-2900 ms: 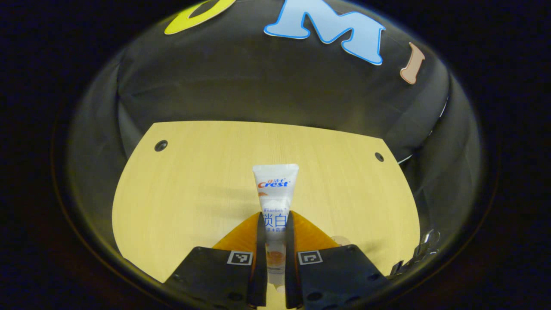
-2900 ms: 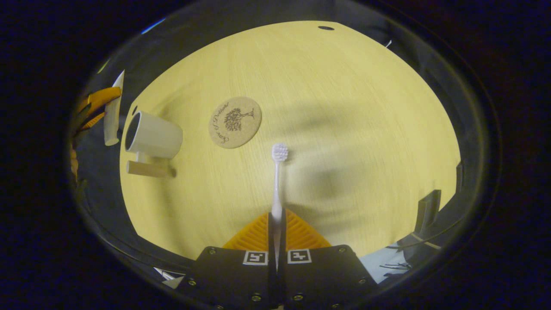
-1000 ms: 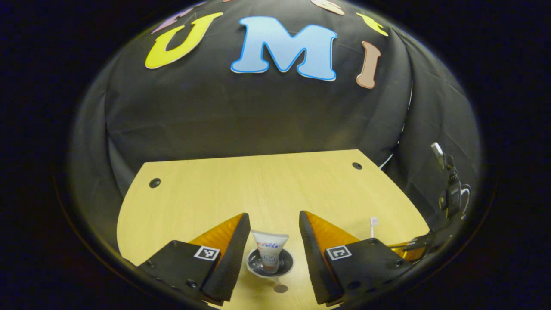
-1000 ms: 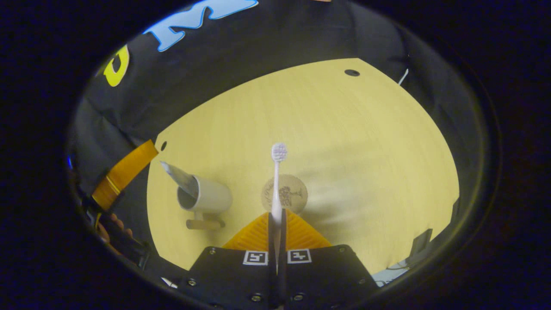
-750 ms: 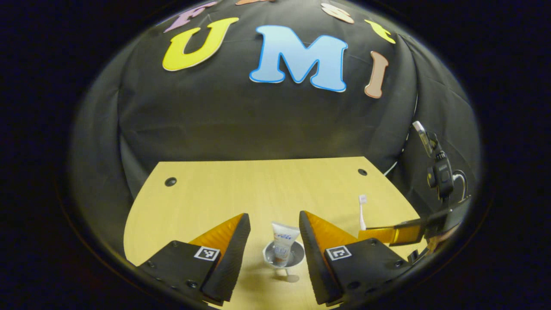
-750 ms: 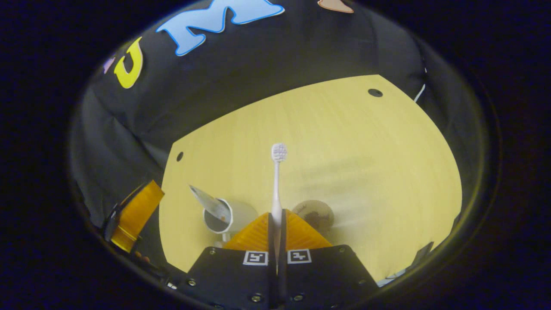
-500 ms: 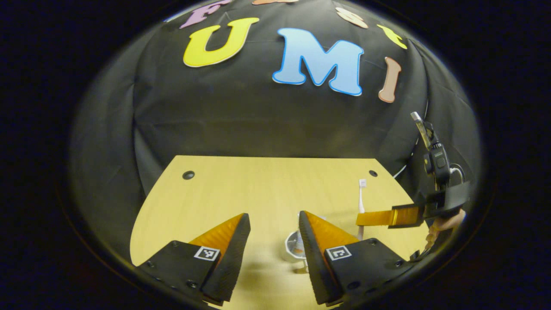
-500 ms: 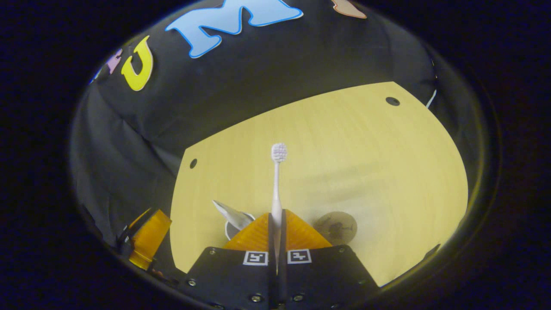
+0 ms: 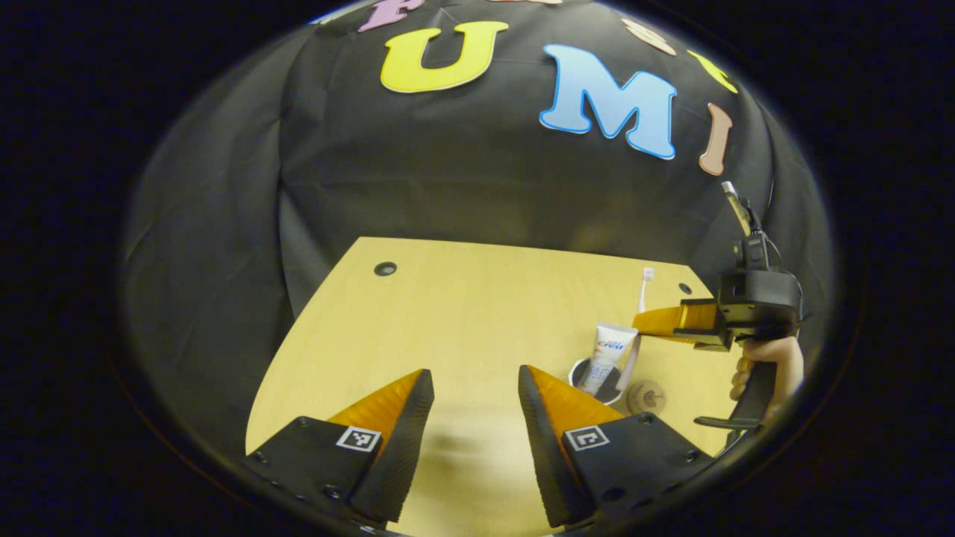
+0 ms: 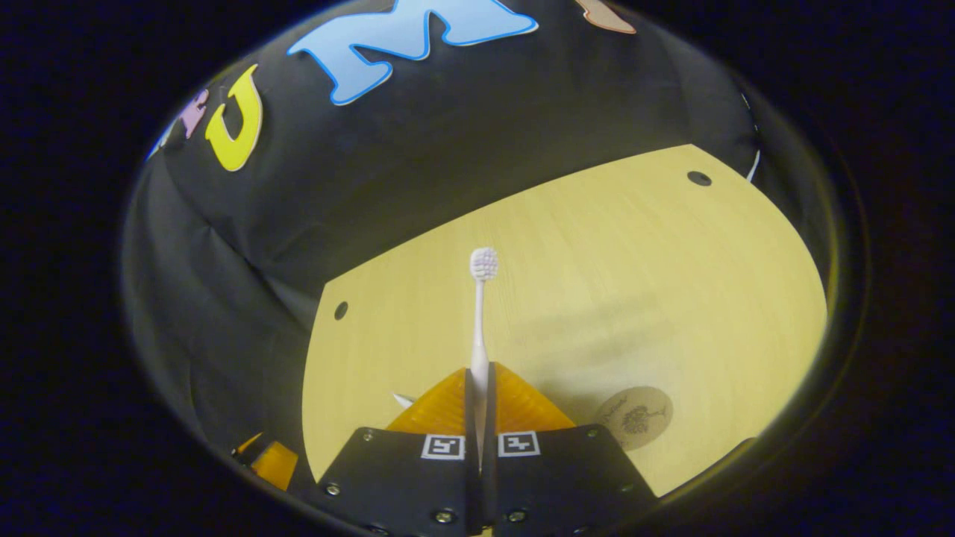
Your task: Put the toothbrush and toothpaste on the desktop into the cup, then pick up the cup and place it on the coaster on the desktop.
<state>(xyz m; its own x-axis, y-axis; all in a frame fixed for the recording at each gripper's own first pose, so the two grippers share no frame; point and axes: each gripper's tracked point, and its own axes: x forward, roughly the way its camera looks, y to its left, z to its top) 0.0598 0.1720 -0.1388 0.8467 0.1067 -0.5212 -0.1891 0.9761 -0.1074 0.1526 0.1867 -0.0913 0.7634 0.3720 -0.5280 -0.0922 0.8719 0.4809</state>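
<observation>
- Toothpaste (image 9: 612,356): now standing in cup (image 9: 586,373) on desk (image 9: 462,313); my left claw (image 9: 470,432) has let go, fingers apart.
- Toothbrush (image 10: 480,328): still clamped in right claw (image 10: 478,418), over the cup (its turn next, I reckon).
- Coaster (image 10: 634,418): bare, beside cup.

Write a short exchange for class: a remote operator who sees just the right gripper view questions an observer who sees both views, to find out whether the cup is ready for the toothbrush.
Operator: My right gripper grips the toothbrush. Where does the cup stand?
Observer: In the left gripper view the cup stands upright on the desktop, just beside the coaster, not on it.
Operator: Is the toothpaste inside it?
Observer: Yes. The toothpaste stands in the cup, with its flat end sticking up above the rim.
</observation>
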